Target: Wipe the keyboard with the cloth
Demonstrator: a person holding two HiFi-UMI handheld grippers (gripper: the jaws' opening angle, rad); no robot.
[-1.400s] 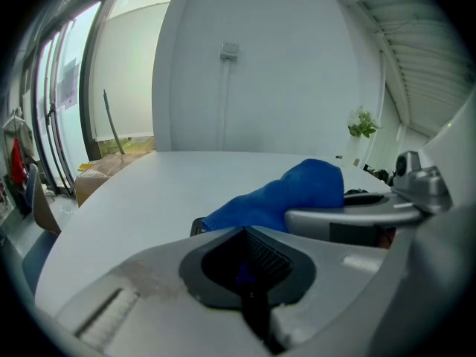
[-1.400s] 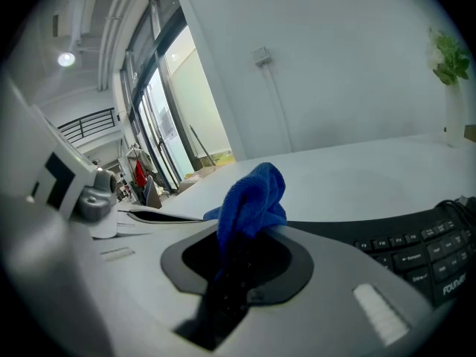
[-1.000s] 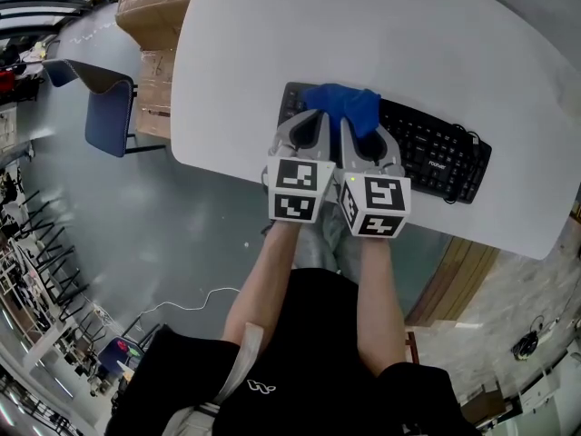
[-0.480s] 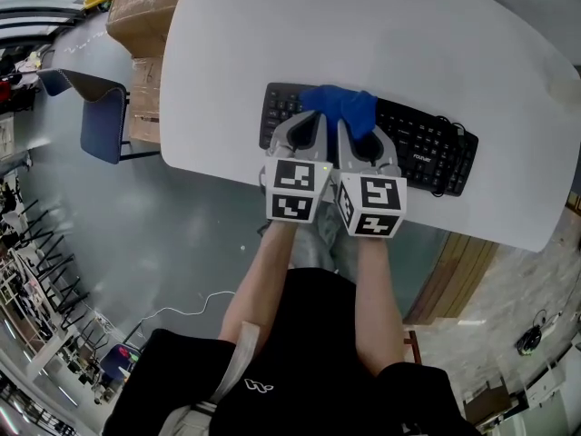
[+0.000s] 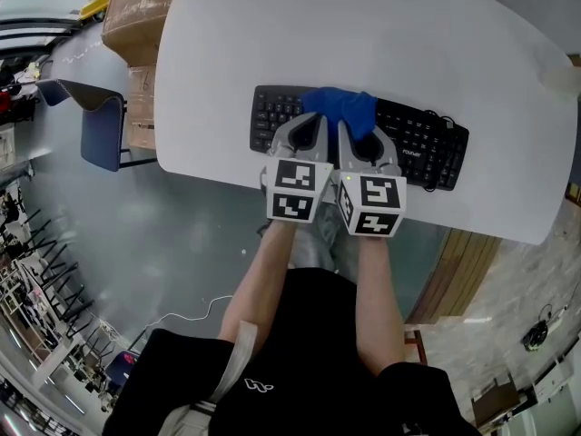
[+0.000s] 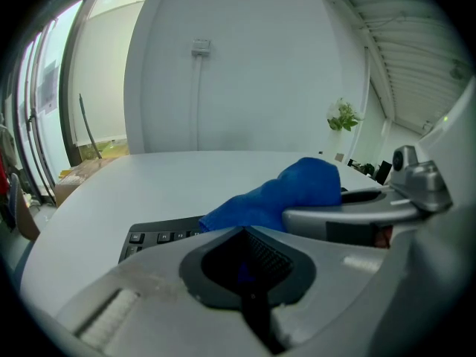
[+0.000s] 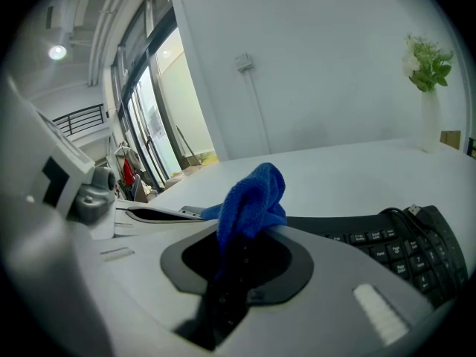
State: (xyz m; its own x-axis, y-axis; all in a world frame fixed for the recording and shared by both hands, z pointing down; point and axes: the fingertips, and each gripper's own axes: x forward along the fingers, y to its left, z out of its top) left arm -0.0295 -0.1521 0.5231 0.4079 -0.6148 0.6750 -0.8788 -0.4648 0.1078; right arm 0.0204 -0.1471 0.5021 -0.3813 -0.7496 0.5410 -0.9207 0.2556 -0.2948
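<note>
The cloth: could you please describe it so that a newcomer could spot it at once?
On the white table lies a black keyboard near the person's edge. The cloth sits bunched on its keys, pinched by the left gripper and the right gripper. It is the only bright blue thing there.

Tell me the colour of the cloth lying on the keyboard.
Bright blue all over. The fuzzy blue cloth shows best in the right gripper view.

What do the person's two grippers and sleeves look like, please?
The left gripper and right gripper are light grey, with curved tongs and a dark inner lining. Each carries a white cube bearing black square markers. The person wears a black short-sleeved top.
</note>
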